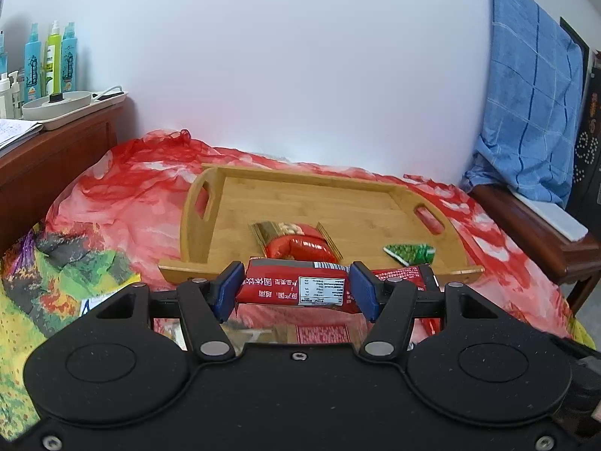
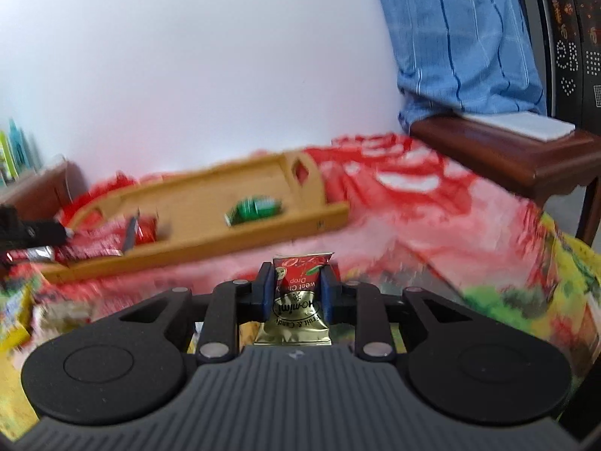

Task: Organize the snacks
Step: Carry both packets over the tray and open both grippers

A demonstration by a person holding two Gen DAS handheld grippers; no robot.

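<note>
A bamboo tray with cut-out handles lies on a red cloth. In it are a red nut packet and a small green packet. My left gripper is shut on a long red snack packet, held crosswise just before the tray's near rim. In the right wrist view the tray is at the left, with the green packet inside. My right gripper is shut on a small red and gold candy packet, held above the cloth, right of the tray. The left gripper's packet shows at far left.
A wooden cabinet with bottles and a white dish stands at the left. A wooden bench draped with a blue checked cloth stands at the right. A white wall is behind. A yellow-green patterned cloth covers the near surface.
</note>
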